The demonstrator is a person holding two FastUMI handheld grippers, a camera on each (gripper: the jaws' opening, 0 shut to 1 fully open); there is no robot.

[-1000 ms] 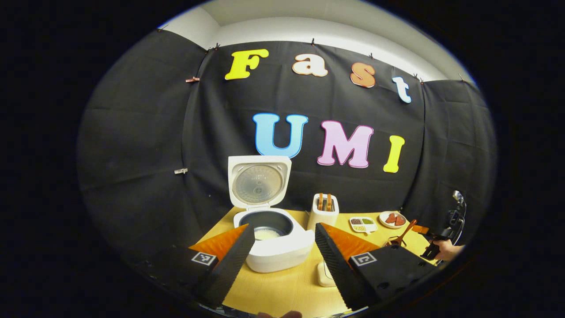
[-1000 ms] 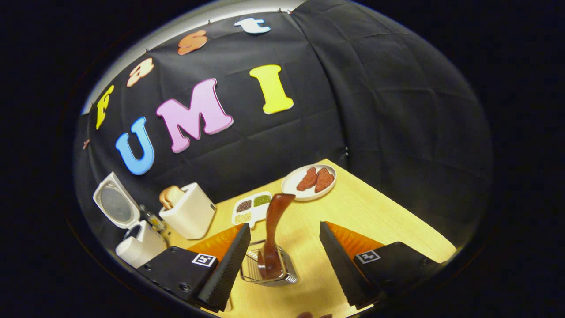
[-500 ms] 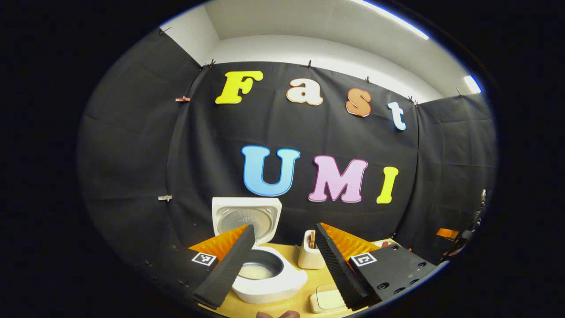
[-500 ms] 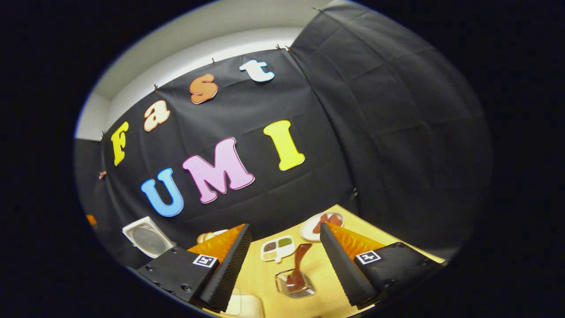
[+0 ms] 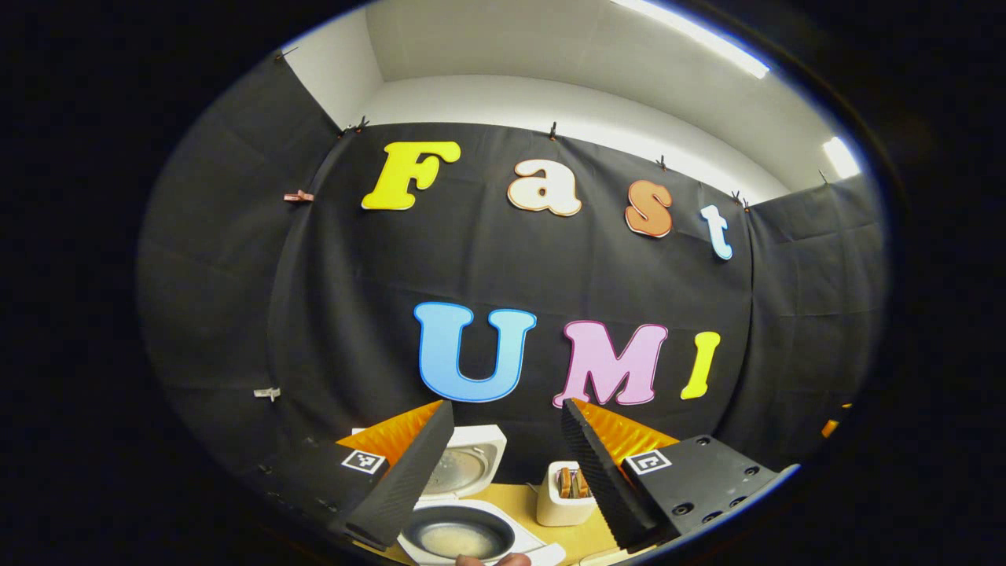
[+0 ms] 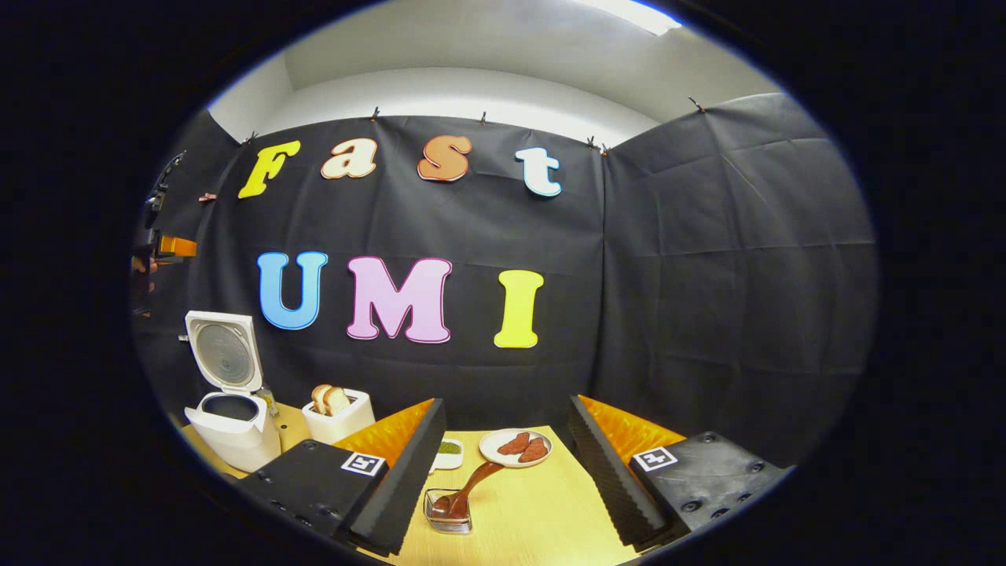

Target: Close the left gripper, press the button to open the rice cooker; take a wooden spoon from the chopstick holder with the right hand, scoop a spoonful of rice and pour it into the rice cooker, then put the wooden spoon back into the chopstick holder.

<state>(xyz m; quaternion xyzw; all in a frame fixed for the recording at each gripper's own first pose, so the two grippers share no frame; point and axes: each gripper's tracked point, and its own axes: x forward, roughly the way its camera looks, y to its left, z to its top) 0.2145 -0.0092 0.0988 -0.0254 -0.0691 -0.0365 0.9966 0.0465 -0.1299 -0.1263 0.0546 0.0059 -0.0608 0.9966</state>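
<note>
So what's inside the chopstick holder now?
The wooden spoon stands in the chopstick holder, leaning right with its upper end sticking out. Its lower end is hidden by the holder's wall.

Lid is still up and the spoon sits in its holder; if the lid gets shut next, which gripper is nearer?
Left. The cooker lies right below its open jaws; from the right gripper it stands far off to the side.

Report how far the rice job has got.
Done: the rice cooker stands with its lid up, rice lies in its pot, and the wooden spoon leans in the chopstick holder. In hand: nothing; both tongs, left and right, are open and empty. Left: nothing visible.
</note>
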